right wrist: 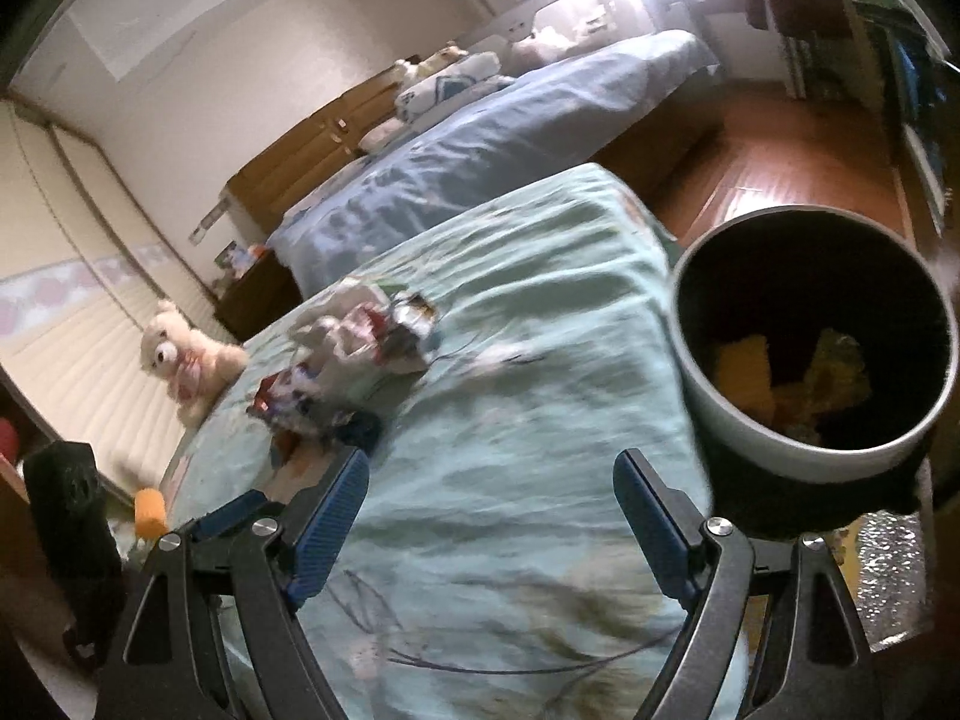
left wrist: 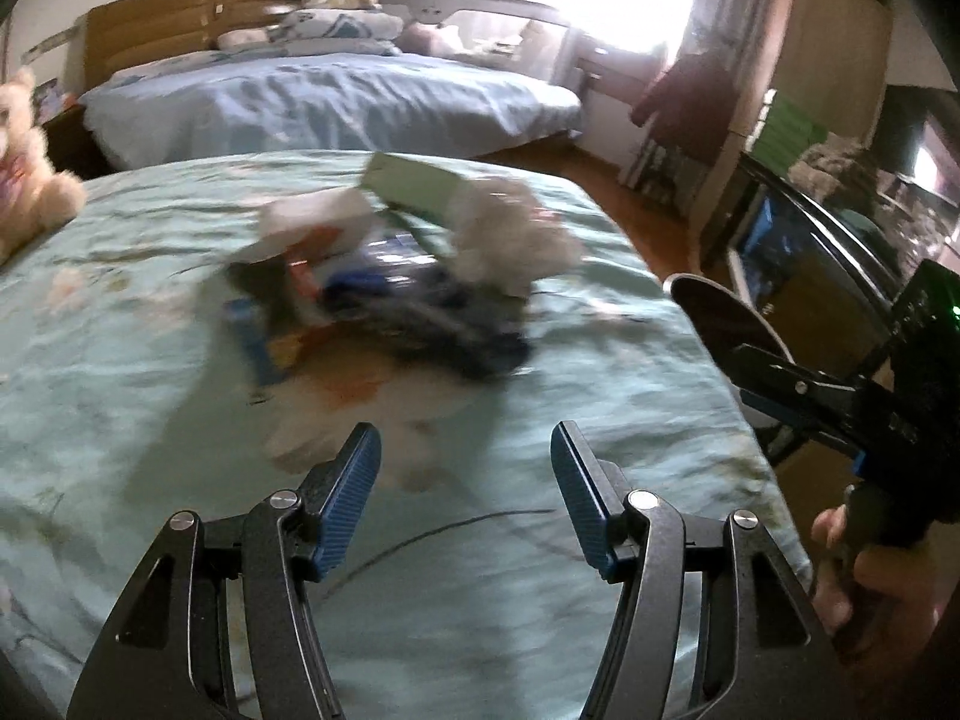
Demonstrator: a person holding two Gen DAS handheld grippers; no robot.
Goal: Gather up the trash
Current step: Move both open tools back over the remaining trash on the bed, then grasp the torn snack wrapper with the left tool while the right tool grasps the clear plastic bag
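I'm bringing my left hand-held gripper and right hand-held gripper, both spread apart and empty, toward the blurred, probably wrapper-filled trash pile on the bed, keeping the bin alongside for dropping.

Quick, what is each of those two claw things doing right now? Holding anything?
Left gripper: open, holding nothing, above the green bedspread.
Right gripper: open wide, holding nothing, with the bin beside it.

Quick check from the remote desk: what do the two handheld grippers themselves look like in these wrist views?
Both match: the left gripper and right gripper have black angular linkage arms with round silver pivot pins, ending in blue ribbed finger pads. In the left view, the right unit's black body shows a small green light. No cables or sleeves visible.
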